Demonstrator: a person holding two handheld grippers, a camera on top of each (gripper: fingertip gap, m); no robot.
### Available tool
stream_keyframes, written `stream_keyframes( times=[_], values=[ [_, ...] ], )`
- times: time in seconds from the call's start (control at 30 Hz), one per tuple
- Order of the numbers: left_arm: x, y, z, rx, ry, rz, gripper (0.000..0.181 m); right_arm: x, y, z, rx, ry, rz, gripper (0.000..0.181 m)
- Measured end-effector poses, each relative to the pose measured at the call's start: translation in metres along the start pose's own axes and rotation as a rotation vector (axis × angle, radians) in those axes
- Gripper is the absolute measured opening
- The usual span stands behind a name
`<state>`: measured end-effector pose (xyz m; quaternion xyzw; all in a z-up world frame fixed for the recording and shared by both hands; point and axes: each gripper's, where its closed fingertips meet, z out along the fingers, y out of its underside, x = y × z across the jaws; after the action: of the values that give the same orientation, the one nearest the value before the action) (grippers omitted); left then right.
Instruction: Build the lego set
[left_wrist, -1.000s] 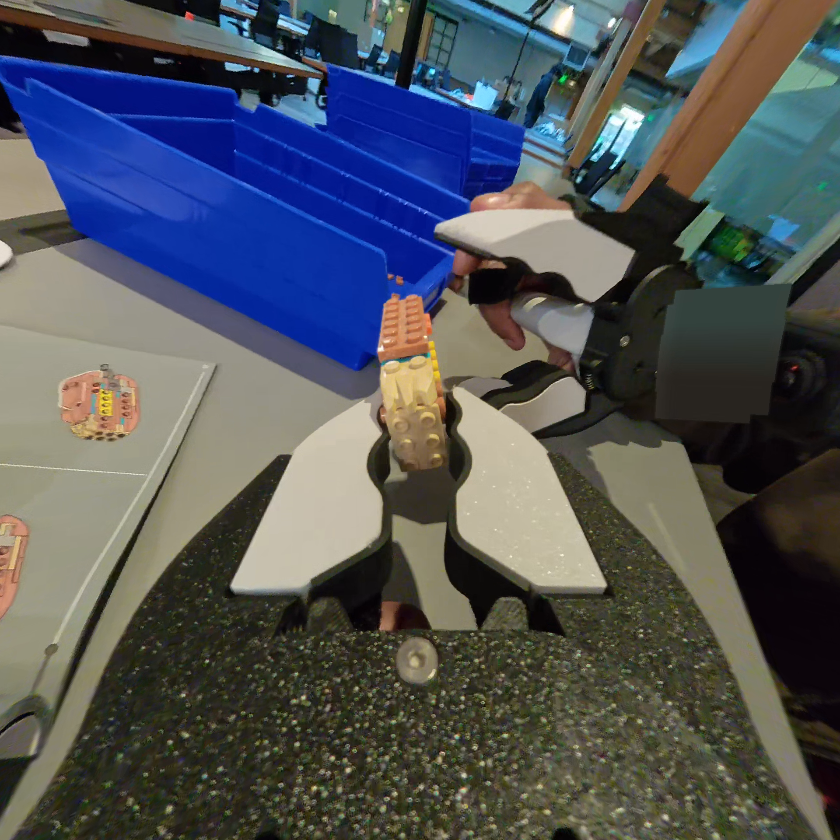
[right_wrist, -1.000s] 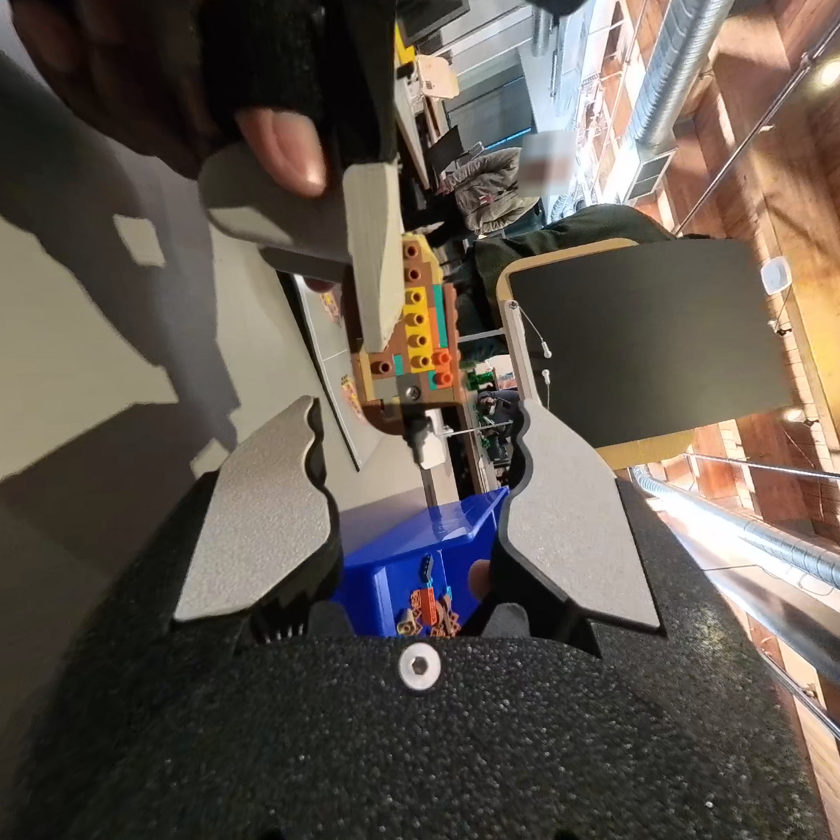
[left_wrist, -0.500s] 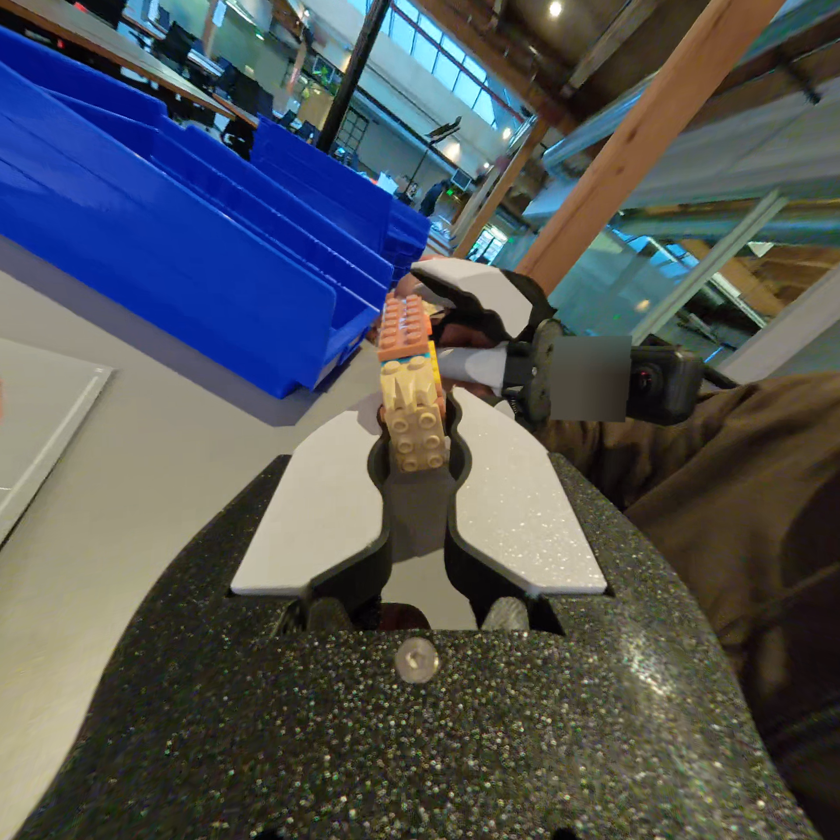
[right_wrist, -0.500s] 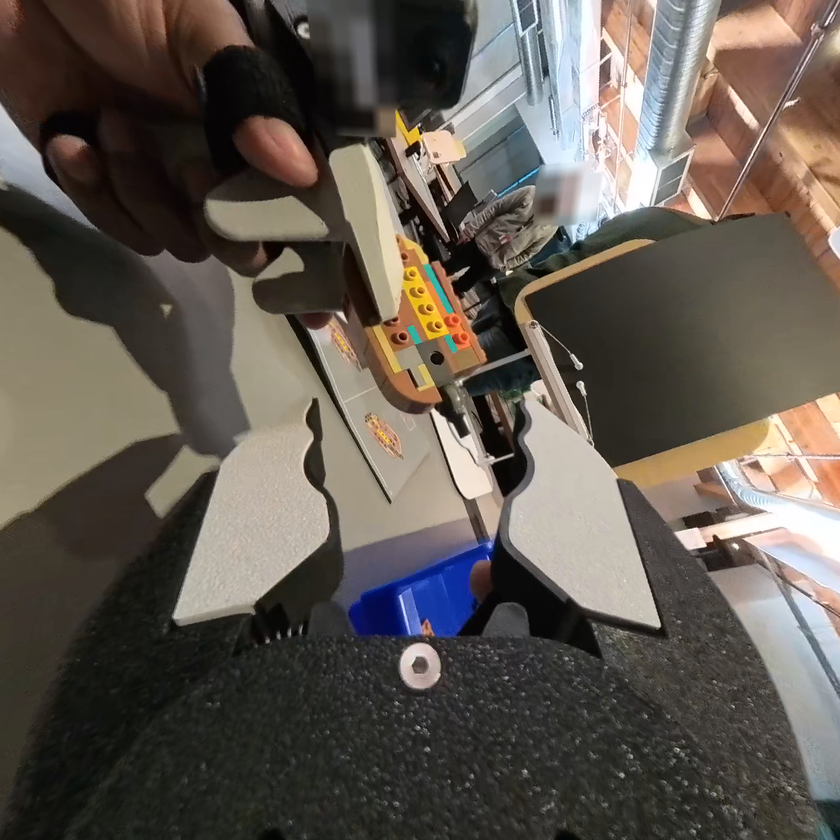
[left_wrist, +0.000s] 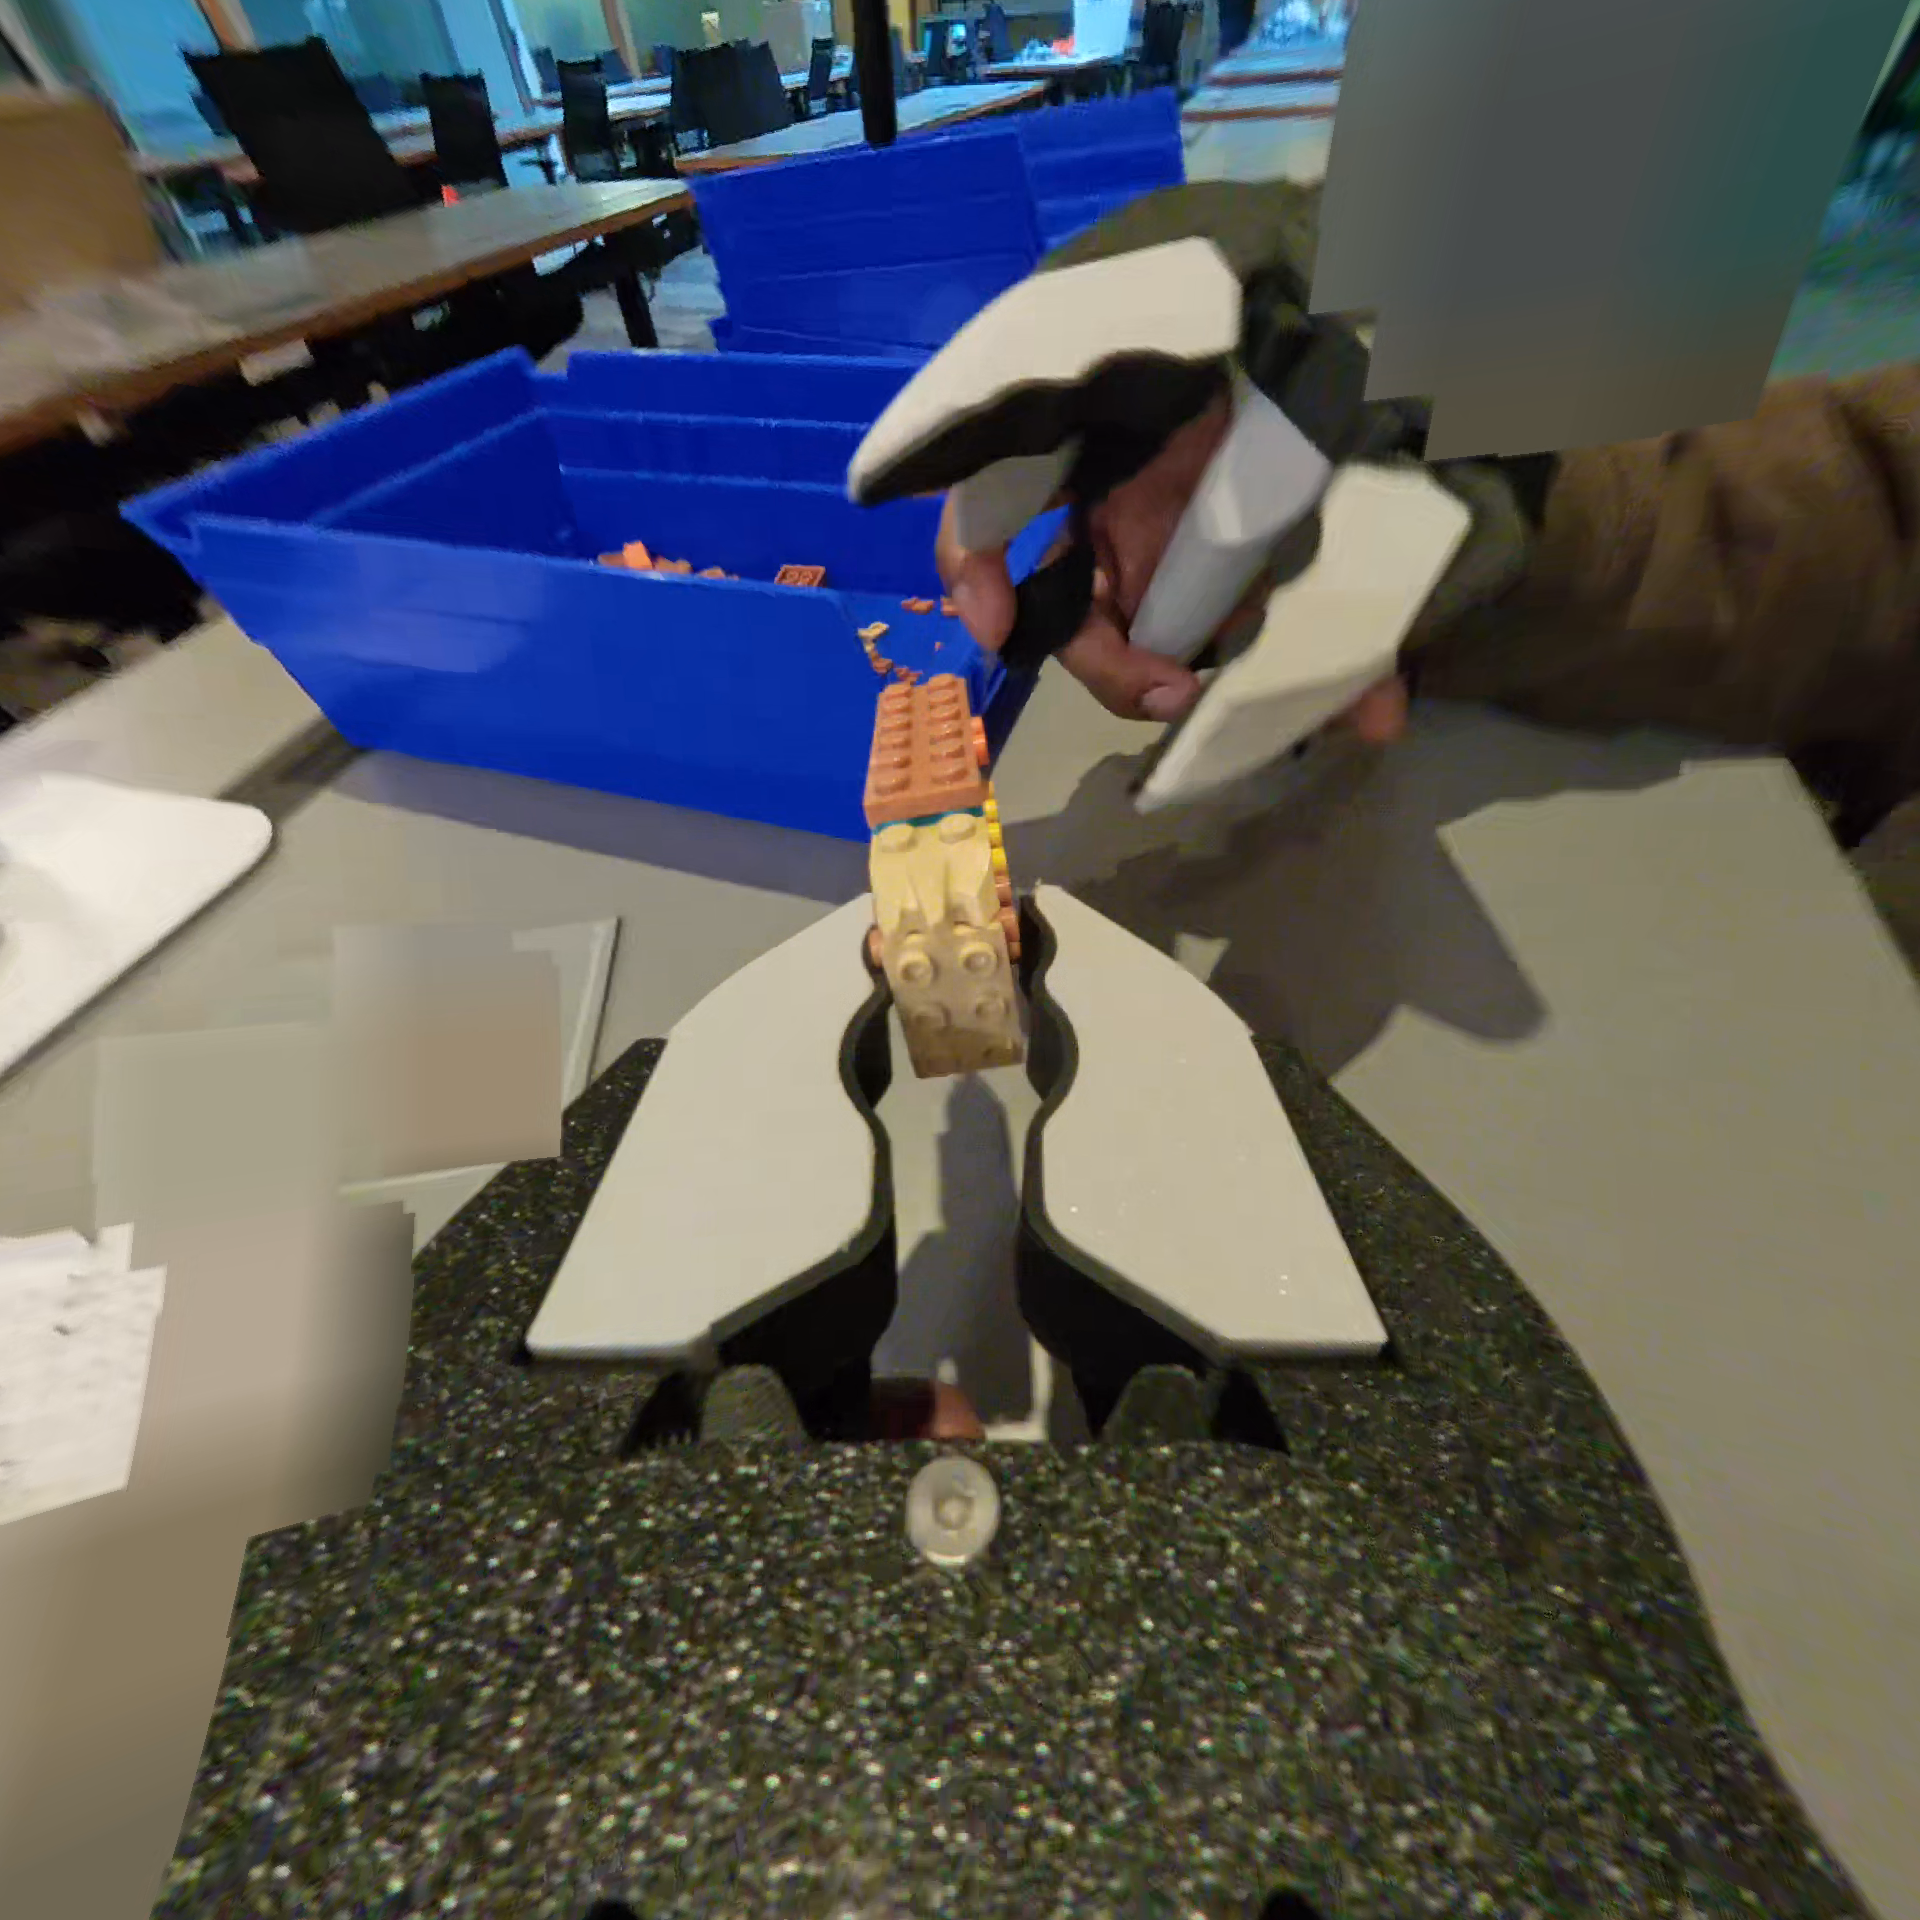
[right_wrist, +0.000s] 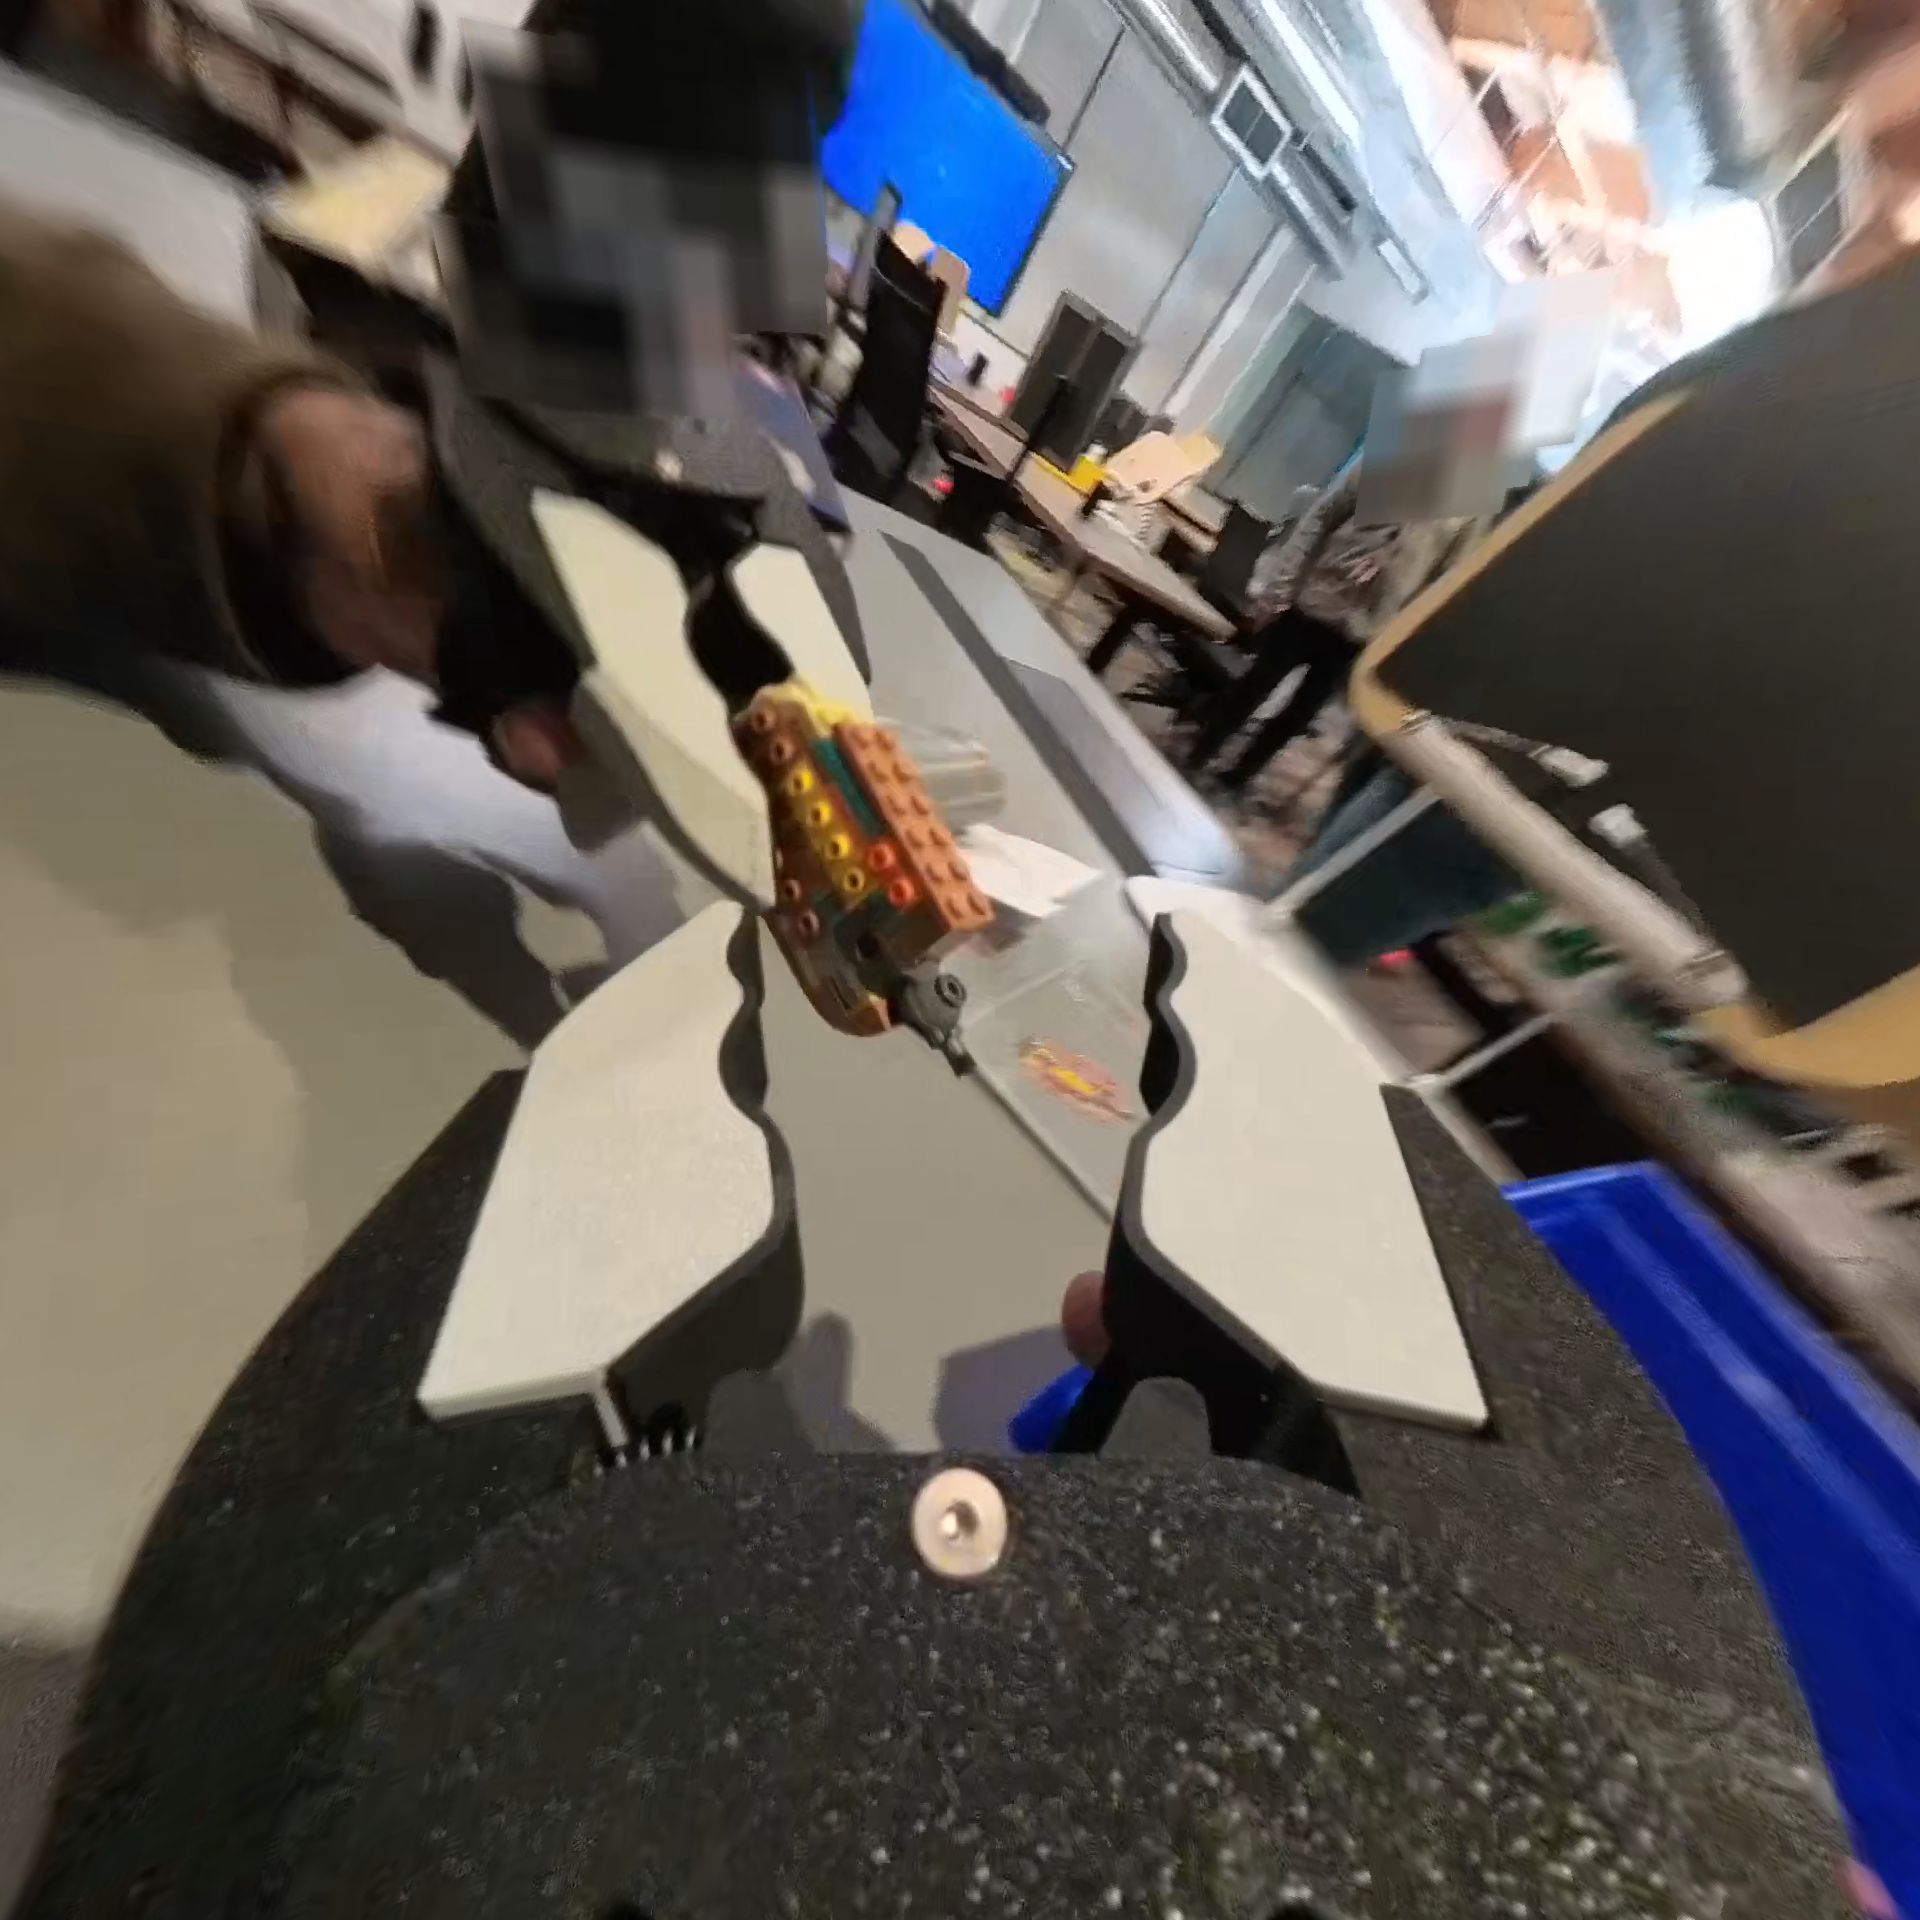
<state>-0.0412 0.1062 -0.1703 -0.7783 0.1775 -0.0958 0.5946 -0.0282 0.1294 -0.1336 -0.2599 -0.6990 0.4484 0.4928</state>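
Left gripper (left_wrist: 948, 940): fingers drawn narrow, clamped on the lego build (left_wrist: 940, 883) at their tips. Build stands on edge between the pads; tan studded end nearest the camera, orange-brown studded plate projecting forward past the tips, held clear above the grey table (left_wrist: 1558, 1039).

Right gripper (right_wrist: 951, 966): fingers spread wide, nothing between the pads. In the right wrist view the lego build lies just ahead of its tips, nearer its left finger, tilted, yellow and orange studs showing, a dark grey piece at its lower end. Contact with that finger cannot be told; frame is motion-blurred.

In the left wrist view the right gripper hangs beyond and to the right of the build, apart from it, a hand (left_wrist: 1091, 613) wrapped on its handle.

Farther: blue bin (left_wrist: 540, 644) on the table, small orange-brown pieces inside. Beyond it more blue bins, long tables, dark chairs.
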Motion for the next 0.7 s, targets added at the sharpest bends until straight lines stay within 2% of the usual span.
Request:
stream_keyframes(
  times=[0.1,0.23,0.37,0.5,0.7],
  values=[
    [0.007,-0.001,0.003,0.0,-0.019,0.144,0.022,-0.003,-0.005,-0.002,0.038,-0.134,0.299,0.069],
    [0.015,0.001,0.005,-0.007,-0.039,0.322,0.022,-0.008,-0.012,-0.004,0.09,-0.266,0.566,0.068],
    [0.033,0.002,0.004,0.008,0.023,0.487,0.022,-0.02,-0.01,-0.007,0.065,-0.399,0.663,0.067],
    [0.05,0.0,0.002,0.045,0.09,0.574,0.022,-0.048,-0.002,-0.011,-0.002,-0.599,0.713,0.069],
    [0.056,0.003,0.002,0.035,0.075,0.693,0.022,-0.069,-0.002,-0.015,-0.007,-0.749,0.813,0.073]
  ],
)
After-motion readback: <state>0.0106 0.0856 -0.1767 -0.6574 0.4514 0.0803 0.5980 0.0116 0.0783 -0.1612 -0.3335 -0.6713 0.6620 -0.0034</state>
